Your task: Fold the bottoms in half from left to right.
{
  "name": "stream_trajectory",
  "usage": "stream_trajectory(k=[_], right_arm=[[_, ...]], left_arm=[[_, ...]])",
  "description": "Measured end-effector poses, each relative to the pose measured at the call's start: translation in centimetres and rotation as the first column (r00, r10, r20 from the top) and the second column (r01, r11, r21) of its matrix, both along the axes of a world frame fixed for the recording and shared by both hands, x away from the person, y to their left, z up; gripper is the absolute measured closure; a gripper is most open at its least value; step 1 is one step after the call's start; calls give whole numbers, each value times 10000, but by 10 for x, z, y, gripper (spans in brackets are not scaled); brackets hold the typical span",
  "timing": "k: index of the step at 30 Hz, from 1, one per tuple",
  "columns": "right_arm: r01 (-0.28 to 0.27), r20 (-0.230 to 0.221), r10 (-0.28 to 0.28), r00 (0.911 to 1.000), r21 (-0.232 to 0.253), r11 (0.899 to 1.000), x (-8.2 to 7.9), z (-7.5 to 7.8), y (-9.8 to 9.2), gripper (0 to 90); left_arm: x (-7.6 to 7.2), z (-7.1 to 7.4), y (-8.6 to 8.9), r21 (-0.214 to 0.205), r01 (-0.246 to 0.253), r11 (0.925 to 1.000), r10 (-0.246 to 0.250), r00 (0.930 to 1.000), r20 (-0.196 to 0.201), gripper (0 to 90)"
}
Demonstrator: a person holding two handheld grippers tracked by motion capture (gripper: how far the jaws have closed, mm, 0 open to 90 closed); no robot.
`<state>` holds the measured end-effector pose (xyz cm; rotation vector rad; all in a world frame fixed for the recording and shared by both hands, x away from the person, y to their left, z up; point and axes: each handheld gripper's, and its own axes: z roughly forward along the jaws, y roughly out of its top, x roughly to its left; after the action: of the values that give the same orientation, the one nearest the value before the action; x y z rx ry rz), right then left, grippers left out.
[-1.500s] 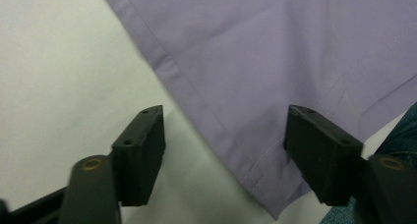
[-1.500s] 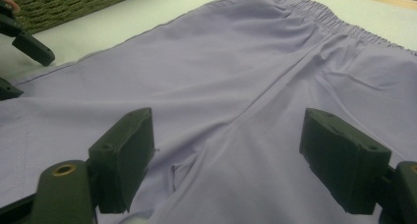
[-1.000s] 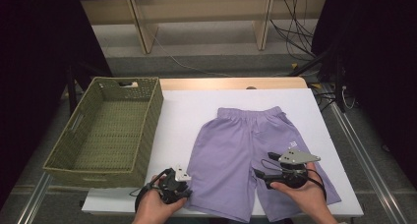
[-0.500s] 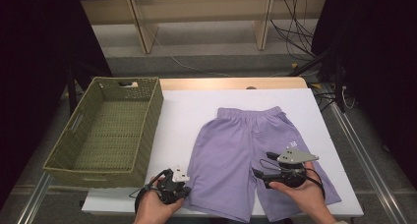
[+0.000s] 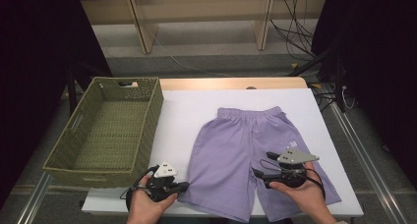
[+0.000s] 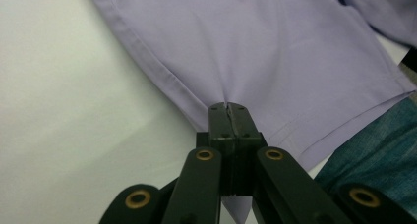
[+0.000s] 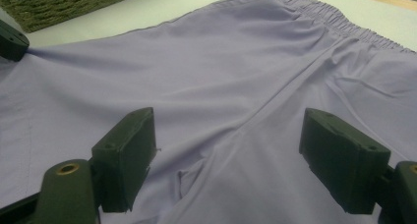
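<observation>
Flat on the white tabletop (image 5: 196, 111) lies a pair of lilac shorts (image 5: 246, 150), waistband at the far side and both leg openings toward the near edge. The left gripper (image 5: 182, 186) sits at the near left corner of the shorts; in the left gripper view its jaws are pressed together and pinch the outer hem of the left leg, the fabric puckering into small folds just beyond the jaw tips. These jaws have just been closing, with the cloth between them. The right gripper (image 5: 256, 174) hovers over the right leg of the shorts, near the crotch seam; in the right gripper view its jaws stand spread wide, one on each side of the seam, with the fabric lying loose beneath and nothing clamped. A woven green basket (image 5: 147, 111) stands to the left of the shorts, just beside the tabletop's left part, and apart from the garment. Cables (image 5: 295, 32) trail across the floor beyond the far edge.
</observation>
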<state>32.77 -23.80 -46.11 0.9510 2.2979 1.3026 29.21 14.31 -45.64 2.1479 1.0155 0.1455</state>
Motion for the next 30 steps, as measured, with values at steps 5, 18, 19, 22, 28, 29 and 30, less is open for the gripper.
stream_trajectory(k=[5, 18, 19, 22, 28, 29, 30], right_arm=[[11, -70, -10, 10000, 118, 9999, 2, 1, 1, 232], [-186, -363, 186, 9992, 5, 9998, 37, 13, 34, 248], [-195, -398, 194, 9990, -15, 9998, 41, 14, 39, 249], [-279, -443, 274, 9986, -95, 9996, 56, 17, 54, 257], [-321, -789, 293, 9965, -344, 9989, 91, 18, 86, 265], [-331, -882, 290, 9957, -453, 9984, 97, 17, 91, 265], [-334, -899, 285, 9955, -538, 9980, 103, 17, 96, 265]], left_arm=[[-2, 1, 1, -126, 98, 9999, -99, 9999, -57, 896], [-19, 2, 7, -52, 357, 9993, -357, 9994, 14, 896], [-20, 3, 8, -65, 367, 9993, -367, 9993, -2, 896], [-24, 2, 10, -36, 418, 9991, -419, 9991, -44, 896], [-28, 2, 14, -84, 434, 9990, -435, 9990, -86, 896], [-28, 2, 15, -125, 418, 9990, -419, 9991, -99, 896], [-29, 2, 16, -130, 409, 9991, -411, 9991, -98, 896]])
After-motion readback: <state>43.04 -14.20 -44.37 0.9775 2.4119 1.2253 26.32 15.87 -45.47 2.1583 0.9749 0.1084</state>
